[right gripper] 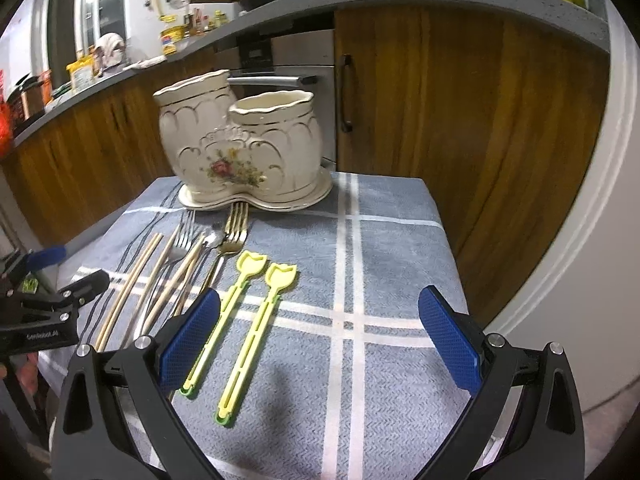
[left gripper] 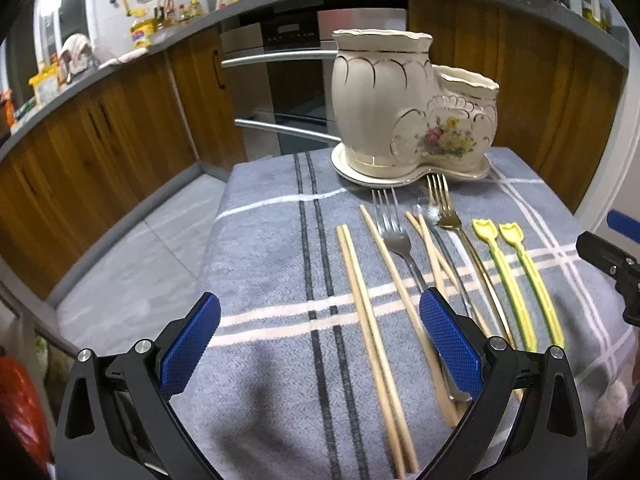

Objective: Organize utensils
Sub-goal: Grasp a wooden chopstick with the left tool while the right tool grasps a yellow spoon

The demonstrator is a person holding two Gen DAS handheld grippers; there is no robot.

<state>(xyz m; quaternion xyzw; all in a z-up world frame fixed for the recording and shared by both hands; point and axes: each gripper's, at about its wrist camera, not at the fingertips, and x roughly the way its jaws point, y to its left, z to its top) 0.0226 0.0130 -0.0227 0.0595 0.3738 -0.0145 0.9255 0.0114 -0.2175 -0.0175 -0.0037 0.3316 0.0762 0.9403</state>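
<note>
Nearest the lens, the left gripper (left gripper: 320,320) hangs spread wide and empty over the near ends of the chopsticks (left gripper: 368,320); the right gripper (right gripper: 320,320) is likewise spread, one pad just beside the yellow picks (right gripper: 248,320). The utensils lie packed side by side on the grey cloth (right gripper: 380,240), with the ceramic holder (left gripper: 400,108) at the far edge. Closing here could catch a neighbouring fork (left gripper: 394,236) too, or roll round chopsticks aside.
</note>
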